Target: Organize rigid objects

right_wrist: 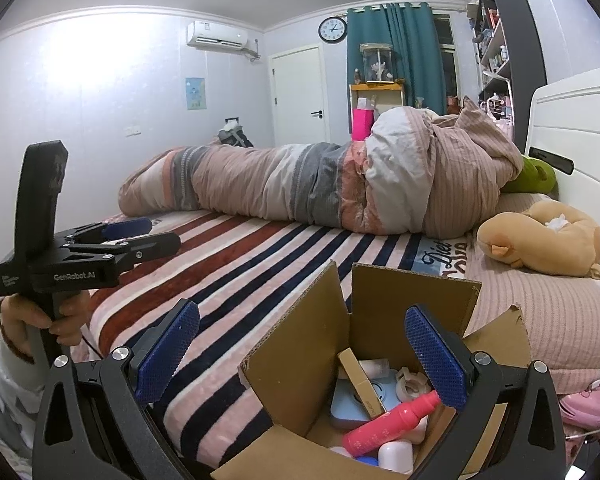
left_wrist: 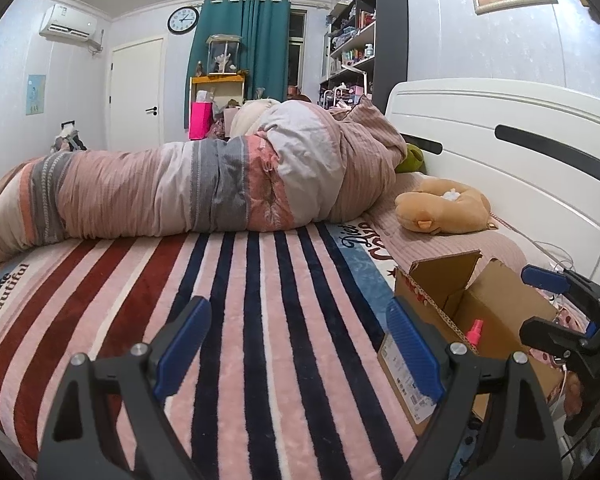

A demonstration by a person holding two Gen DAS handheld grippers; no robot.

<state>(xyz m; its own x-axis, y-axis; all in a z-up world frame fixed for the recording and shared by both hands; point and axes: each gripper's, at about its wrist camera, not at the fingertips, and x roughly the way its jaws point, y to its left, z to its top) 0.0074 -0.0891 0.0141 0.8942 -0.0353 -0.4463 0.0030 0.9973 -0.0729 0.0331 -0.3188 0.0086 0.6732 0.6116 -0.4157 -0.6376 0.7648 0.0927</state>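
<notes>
One striped blanket (left_wrist: pixel 260 300), rolled quilt (left_wrist: pixel 204 188), bedroom

Upright flaps (right_wrist: pixel 300 320) around box opening

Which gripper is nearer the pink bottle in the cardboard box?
Right. The right gripper hangs open just above the pink bottle in the box; the left gripper hovers over the striped blanket beside it.

The left wrist camera sits low over the striped blanket (left_wrist: pixel 260 300), facing the rolled quilt (left_wrist: pixel 188 188), with the cardboard box (left_wrist: pixel 480 320) at its right edge. The right wrist camera sits close above the same box (right_wrist: pixel 380 320), facing the same quilt (right_wrist: pixel 320 188). Both views share the headboard (left_wrist: pixel 520 152) and wall clock (left_wrist: pixel 183 20).
</notes>
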